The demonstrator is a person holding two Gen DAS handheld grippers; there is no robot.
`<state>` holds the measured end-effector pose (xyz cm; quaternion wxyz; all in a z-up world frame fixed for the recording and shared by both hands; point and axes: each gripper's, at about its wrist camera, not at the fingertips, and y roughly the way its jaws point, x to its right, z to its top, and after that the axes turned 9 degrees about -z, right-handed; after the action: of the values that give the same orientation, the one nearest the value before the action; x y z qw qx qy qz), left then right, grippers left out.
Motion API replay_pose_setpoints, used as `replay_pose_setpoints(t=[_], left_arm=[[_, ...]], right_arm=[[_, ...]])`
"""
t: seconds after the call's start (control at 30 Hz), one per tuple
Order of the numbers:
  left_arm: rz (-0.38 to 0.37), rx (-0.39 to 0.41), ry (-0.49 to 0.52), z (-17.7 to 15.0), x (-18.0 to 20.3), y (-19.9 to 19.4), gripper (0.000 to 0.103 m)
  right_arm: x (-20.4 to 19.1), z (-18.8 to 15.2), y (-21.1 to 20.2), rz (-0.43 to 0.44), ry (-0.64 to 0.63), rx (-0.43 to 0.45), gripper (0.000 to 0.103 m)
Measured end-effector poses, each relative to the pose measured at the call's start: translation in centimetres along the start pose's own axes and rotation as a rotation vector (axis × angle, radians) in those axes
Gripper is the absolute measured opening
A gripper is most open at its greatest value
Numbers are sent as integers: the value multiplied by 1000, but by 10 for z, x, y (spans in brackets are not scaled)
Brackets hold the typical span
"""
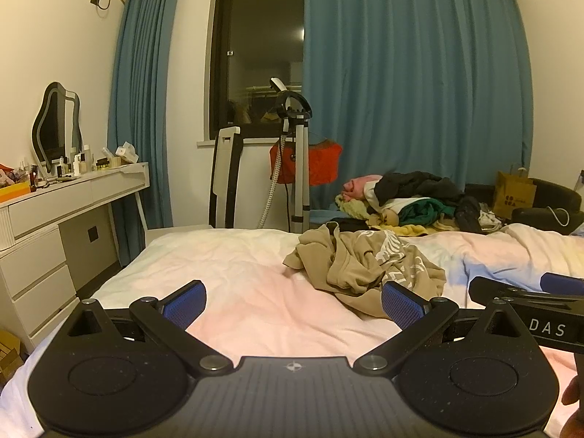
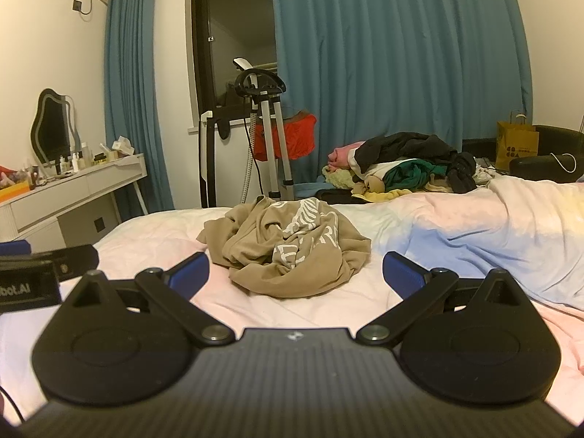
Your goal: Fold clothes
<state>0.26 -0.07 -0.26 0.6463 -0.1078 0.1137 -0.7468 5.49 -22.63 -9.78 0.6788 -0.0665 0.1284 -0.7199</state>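
Both grippers, left gripper point(image 1: 294, 304) and right gripper point(image 2: 295, 272), stood wide and empty; crumpled tan shirt point(image 2: 288, 246) lay dead ahead of the right, nearer it.

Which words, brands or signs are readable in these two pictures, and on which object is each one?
"DAS": white letters on the right gripper body, left wrist view.
"bot.AI": cut off, on the left gripper body, right wrist view.
White print on the tan shirt: crumpled, unreadable.
Dark logo on the yellow paper bag: too small.
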Motion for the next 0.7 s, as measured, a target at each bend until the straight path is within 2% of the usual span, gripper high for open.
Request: replay_pose_setpoints(t=[0.3,0.47,0.7], left_arm=[[-13,-9,-8,-3,-1,2,103],[6,-21,-12,-7,-4,8,103],[48,-27,-50,-12,-15,12,103]], right_arm=[[2,2,0,4,11,0,103],[3,3,0,-4,32,3,103],[9,19,-10,-13,100,58,103]])
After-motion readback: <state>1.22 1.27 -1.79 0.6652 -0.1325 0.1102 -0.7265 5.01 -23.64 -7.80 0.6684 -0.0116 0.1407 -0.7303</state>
